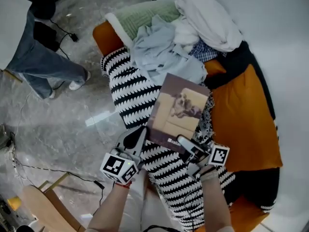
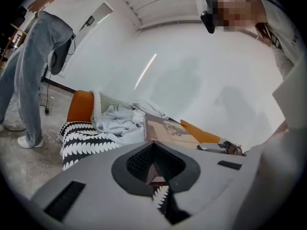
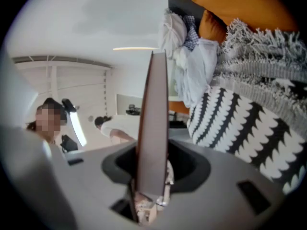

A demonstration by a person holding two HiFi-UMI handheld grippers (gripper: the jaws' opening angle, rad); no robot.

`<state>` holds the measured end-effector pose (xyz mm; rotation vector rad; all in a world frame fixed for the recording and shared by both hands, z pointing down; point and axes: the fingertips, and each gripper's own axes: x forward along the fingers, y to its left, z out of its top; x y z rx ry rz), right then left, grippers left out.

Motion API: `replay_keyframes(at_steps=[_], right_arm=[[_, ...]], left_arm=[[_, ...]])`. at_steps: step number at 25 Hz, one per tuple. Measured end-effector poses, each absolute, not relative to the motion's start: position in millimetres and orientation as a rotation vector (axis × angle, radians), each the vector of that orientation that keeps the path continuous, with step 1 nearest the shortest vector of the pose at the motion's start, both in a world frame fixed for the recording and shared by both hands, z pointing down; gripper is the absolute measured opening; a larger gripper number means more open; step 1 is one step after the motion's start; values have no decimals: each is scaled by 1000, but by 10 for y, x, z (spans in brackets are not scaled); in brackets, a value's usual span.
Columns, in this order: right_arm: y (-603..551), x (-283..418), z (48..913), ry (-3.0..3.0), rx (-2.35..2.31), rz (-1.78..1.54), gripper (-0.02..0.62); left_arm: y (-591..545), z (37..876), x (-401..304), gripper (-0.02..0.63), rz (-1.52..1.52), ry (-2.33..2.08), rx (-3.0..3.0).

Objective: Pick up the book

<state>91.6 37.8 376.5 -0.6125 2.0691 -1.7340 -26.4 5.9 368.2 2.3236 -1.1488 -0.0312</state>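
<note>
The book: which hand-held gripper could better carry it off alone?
Probably the right. The book sits deep between the jaws of the right hand-held gripper, clamped on its lower edge, while the left hand-held gripper pinches only a corner tip, so its hold looks weaker.

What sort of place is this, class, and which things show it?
Probably a lounge-like room used for recording: an orange sofa under a black-and-white throw, a heap of clothes, and cables across a marble-look floor.
</note>
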Motion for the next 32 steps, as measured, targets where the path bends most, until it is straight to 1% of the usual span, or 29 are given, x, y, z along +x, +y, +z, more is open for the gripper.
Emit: replay_keyframes(at_steps=[19,32], right_arm=[[603,1015,2583,2001,-648,-1647,167],[727,964,2010,2025,-624,-1619,167]], left_arm=[[264,2360,-312,24,-84,-1087,2418],[507,1884,-512,23,-59,-1086,2431]])
